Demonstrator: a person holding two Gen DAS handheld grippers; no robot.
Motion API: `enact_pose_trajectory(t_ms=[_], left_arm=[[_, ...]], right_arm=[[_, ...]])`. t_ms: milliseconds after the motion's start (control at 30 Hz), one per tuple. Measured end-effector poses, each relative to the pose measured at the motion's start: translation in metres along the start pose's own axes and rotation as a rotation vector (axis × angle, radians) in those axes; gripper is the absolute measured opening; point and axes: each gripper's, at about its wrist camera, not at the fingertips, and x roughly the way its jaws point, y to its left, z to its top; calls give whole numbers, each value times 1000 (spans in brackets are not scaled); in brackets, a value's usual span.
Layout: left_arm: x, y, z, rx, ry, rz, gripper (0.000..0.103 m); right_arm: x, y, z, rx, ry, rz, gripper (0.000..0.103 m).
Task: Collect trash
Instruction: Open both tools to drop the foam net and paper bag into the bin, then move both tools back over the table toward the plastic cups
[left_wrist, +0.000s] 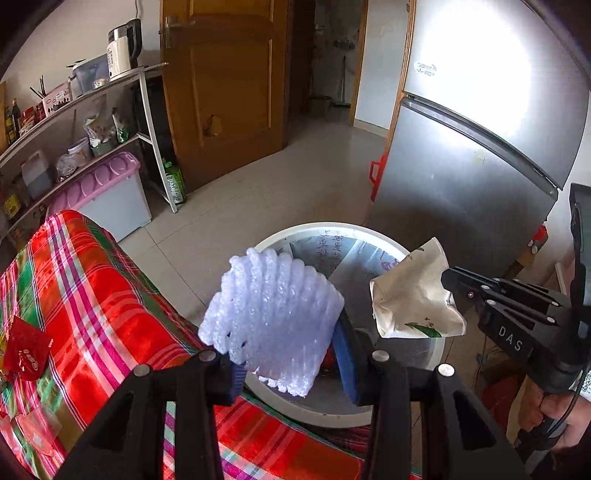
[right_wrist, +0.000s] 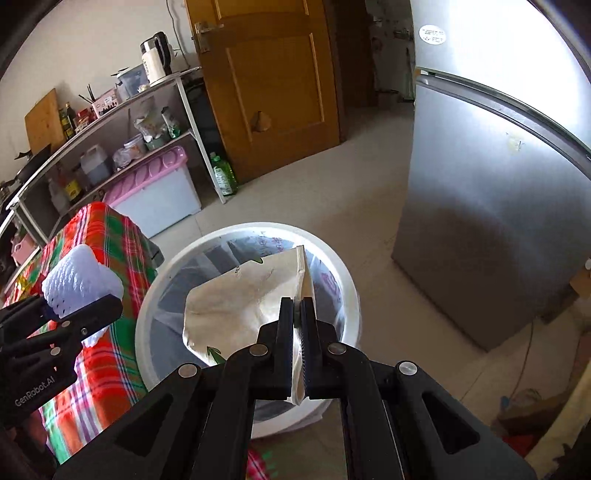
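Note:
My left gripper (left_wrist: 291, 354) is shut on a white foam fruit net (left_wrist: 273, 317) and holds it over the near rim of the white trash bin (left_wrist: 295, 230). The net also shows in the right wrist view (right_wrist: 79, 282), by the table edge. My right gripper (right_wrist: 299, 314) is shut on a crumpled cream paper wrapper with green leaf print (right_wrist: 236, 299) and holds it above the bin's (right_wrist: 177, 258) opening. In the left wrist view the wrapper (left_wrist: 410, 295) hangs from the right gripper (left_wrist: 448, 282) over the bin's right side. The bin is lined with a clear printed bag (left_wrist: 336, 251).
A table with a red plaid cloth (left_wrist: 85, 280) stands left of the bin, with a red packet (left_wrist: 26, 352) on it. A silver fridge (right_wrist: 491, 177) stands right, a shelf unit (right_wrist: 122, 125) and a pink-lidded box (right_wrist: 155, 192) at the back left, a wooden door (right_wrist: 266, 74) behind.

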Motion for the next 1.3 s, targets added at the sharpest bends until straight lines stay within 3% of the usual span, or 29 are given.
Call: enact_pose_trajectory(t_ms=[100,200,267,367,500,900,1033,1300], left_arm=[[7,0,-1,-14,21,-3,46],[9,1,-2,-22,28,2,57],[9,2,-3,-35,31,-5,65],[6,3,-2,-38,29,-4,66],[5,5,-4,-54,28,3,72],[-20,16,-9,-80,-5,16,73],[-31,23,-13,-91,-23,29,74],[-54,47,-23,-124,-54,69,75]], right_arm=[[10,2,1,-3,27,8,4],[15,1,1,2,46,20,4],[15,1,0,3,44,9,13],[15,1,-1,11,43,14,28],[14,1,-3,10,41,11,30],[-3,16,-6,-11,11,11,32],[-11,23,-7,-18,-8,18,45],[-21,42,-10,-40,-29,30,48]])
